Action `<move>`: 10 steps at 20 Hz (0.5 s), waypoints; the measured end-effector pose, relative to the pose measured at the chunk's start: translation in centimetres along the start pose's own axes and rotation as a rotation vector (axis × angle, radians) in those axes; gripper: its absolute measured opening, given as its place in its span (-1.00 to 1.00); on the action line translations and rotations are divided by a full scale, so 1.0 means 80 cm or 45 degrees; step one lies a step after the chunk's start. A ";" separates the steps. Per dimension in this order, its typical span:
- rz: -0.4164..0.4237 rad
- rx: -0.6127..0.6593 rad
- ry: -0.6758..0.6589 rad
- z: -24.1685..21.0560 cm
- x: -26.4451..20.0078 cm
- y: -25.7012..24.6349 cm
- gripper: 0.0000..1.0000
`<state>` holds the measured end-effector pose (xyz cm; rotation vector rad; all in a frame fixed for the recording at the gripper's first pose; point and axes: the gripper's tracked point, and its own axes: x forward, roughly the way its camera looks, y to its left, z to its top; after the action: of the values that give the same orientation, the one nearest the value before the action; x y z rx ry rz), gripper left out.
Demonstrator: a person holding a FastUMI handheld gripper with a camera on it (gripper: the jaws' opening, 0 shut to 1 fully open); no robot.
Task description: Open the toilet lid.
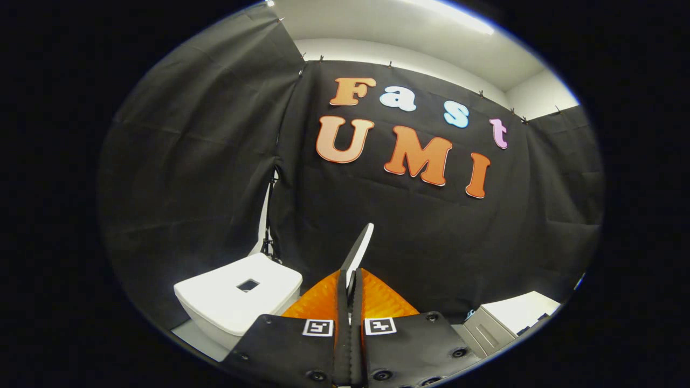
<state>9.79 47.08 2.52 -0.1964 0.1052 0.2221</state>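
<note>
The toilet lid [360, 249] shows edge-on as a thin white slab with a dark face, rising tilted from between my fingertips toward the black cloth wall. My gripper [350, 283] is shut on its edge, both fingers [323, 304] pressed close on either side of it. To the left and just beyond the fingers stands the white cistern [232, 302] with a dark rectangular flush button [248, 284] in its top. The bowl and seat are hidden below the gripper.
The black cloth wall [431, 242] hangs close behind the lid and wraps round on the left. A white upright strip [264, 218] runs behind the cistern. A white and grey box [504, 320] sits low to the right.
</note>
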 end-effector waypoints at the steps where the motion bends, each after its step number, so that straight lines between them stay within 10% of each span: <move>1: 0.008 0.004 -0.006 0.002 0.000 0.009 -0.84; 10: 0.097 -0.082 -0.050 0.029 0.010 0.107 -0.84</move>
<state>8.83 55.93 3.10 -0.2523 0.0666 0.3053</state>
